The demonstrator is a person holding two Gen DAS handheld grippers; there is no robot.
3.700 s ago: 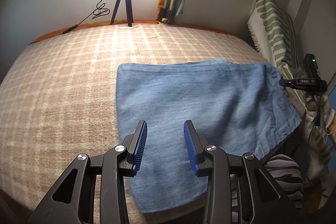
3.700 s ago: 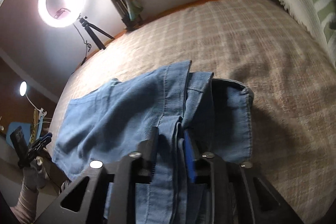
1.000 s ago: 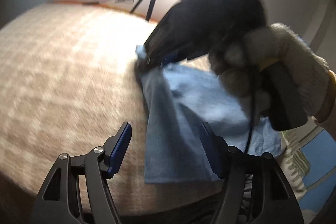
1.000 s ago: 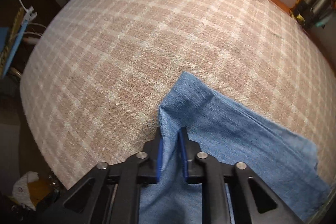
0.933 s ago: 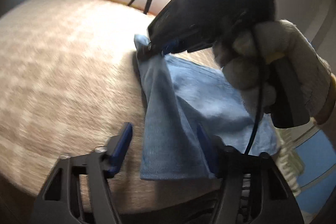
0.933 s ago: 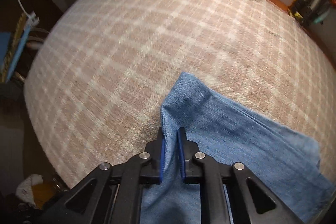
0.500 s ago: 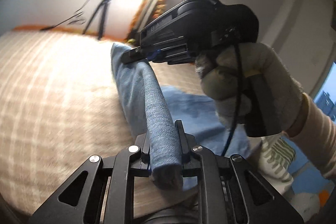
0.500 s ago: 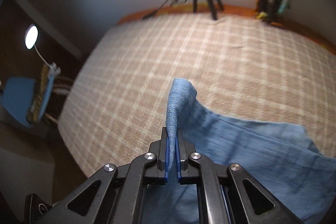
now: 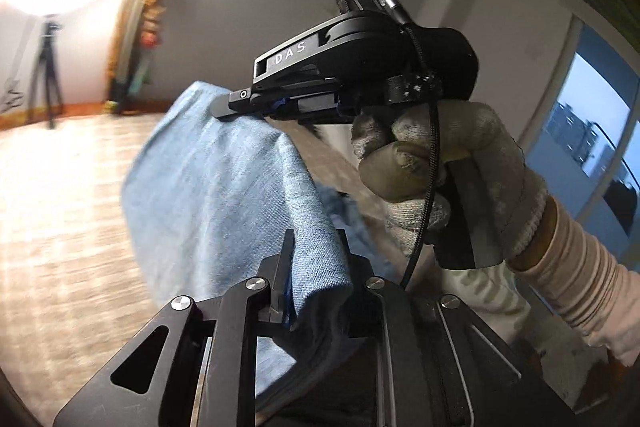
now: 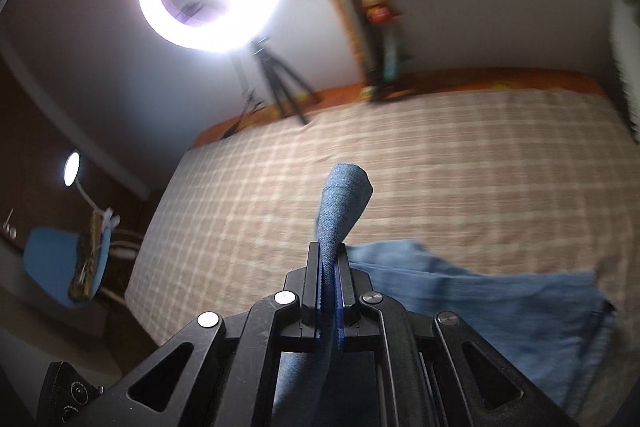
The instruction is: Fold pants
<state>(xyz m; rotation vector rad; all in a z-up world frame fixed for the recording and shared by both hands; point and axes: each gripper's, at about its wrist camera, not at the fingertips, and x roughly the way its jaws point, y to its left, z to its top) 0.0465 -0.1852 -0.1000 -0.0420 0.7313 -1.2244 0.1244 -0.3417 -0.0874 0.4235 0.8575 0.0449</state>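
Pinching soft blue denim pants (image 9: 224,195), both grippers

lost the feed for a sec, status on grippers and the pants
Left gripper shut on pants. Right gripper shut on the same edge, held up off the plaid bed. Rest of the denim trails on the bed. Nothing in the way.

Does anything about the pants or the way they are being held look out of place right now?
Nothing stands out. The pants are pinched along one edge by both the left gripper and the right gripper, jaws shut on denim, lifted above the plaid bed cover. No tears or snags are visible.
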